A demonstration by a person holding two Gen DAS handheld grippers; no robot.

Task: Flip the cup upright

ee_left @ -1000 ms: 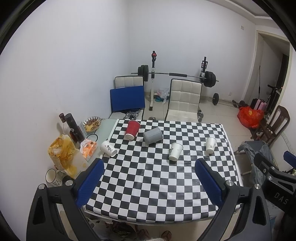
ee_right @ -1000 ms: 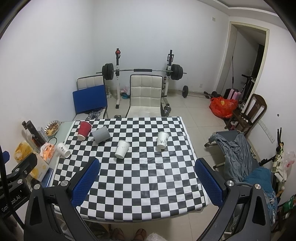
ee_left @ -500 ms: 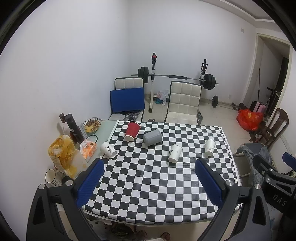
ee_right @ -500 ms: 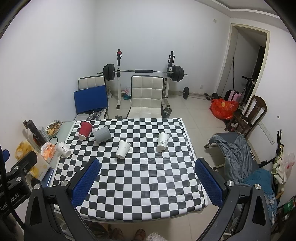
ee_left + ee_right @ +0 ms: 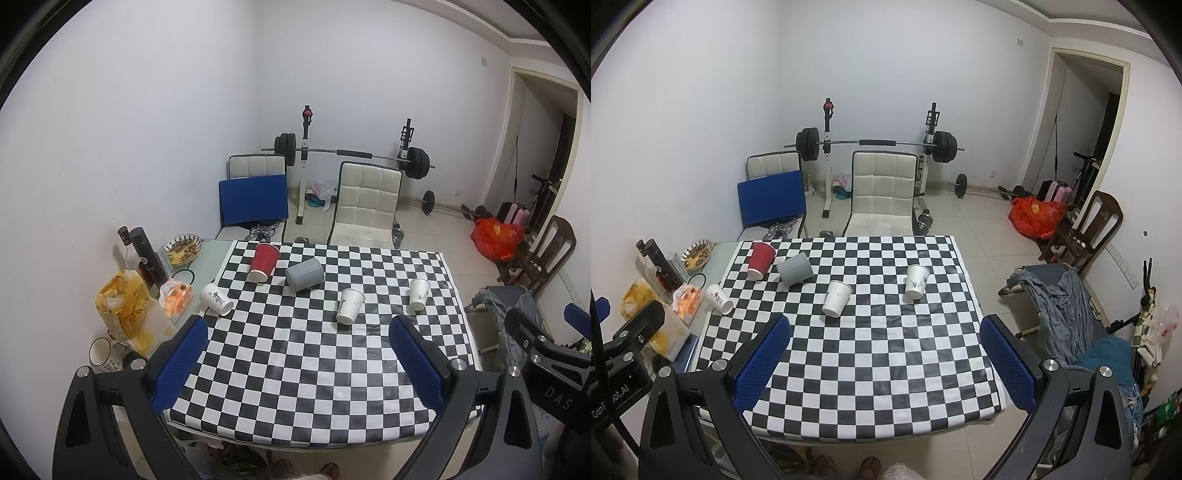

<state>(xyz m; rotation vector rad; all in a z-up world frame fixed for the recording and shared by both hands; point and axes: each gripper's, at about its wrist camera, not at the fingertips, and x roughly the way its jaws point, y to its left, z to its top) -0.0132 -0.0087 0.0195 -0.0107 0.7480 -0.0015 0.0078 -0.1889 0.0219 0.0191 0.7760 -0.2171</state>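
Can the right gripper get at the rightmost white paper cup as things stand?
Probably yes. The right gripper is open with jaws wide, high above the checkered table, and nothing stands between it and the rightmost white paper cup; the neighbouring white cup lies apart.

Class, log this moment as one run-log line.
phase: pre-approach | left claw: open, empty | right claw: open, empty | cups: red cup, grey cup, three white paper cups, all untouched on checkered table
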